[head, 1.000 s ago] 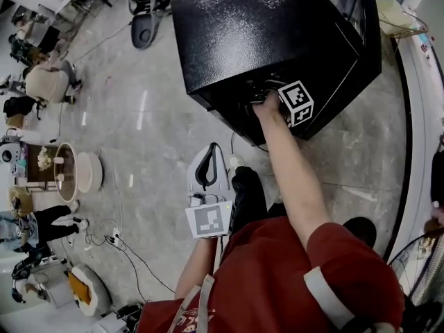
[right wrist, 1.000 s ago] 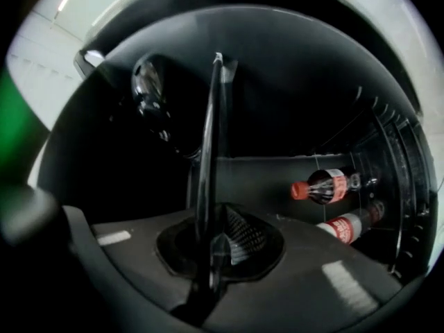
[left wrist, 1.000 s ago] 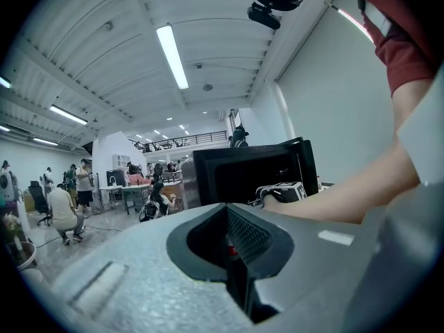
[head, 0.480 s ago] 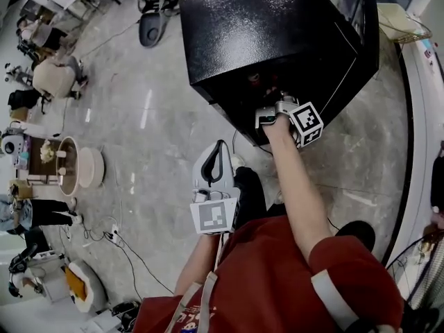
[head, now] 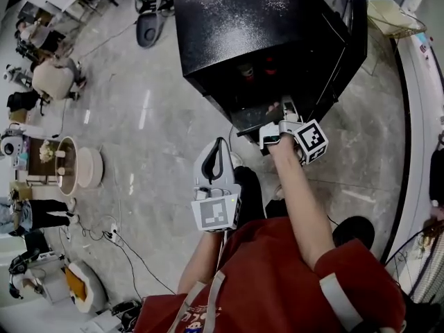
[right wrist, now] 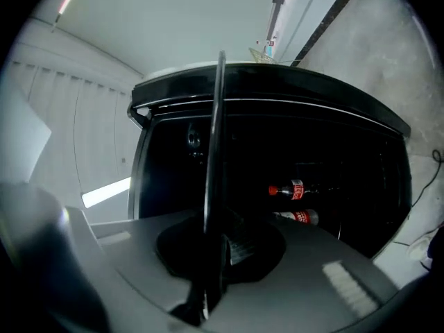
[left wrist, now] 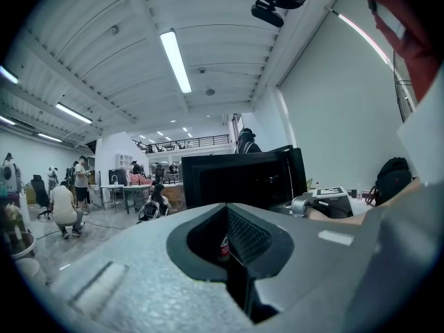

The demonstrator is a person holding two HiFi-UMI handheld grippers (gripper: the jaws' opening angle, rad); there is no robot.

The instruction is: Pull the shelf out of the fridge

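Note:
The black fridge (head: 257,26) stands open toward me, with its dark inside showing in the right gripper view (right wrist: 277,96). My right gripper (head: 272,129) is shut on the front edge of the shelf (head: 251,122), which sticks partway out of the fridge. In the right gripper view the shelf (right wrist: 215,158) runs edge-on as a thin dark line between the jaws of the right gripper (right wrist: 211,255). Two cola bottles (right wrist: 291,189) lie inside. My left gripper (head: 220,144) hangs shut and empty in front of the fridge, level, facing the fridge (left wrist: 243,179).
Grey tiled floor surrounds the fridge. Cables (head: 118,241) and round stools (head: 76,168) lie at the left, where people (head: 48,82) sit. A white curved wall (head: 423,116) and a wire basket (head: 395,16) are at the right. A dark bag (head: 354,231) sits by my right side.
My right gripper has drawn back toward me, and the shelf has slid further out of the fridge with it. The left gripper has stayed nearly in place.

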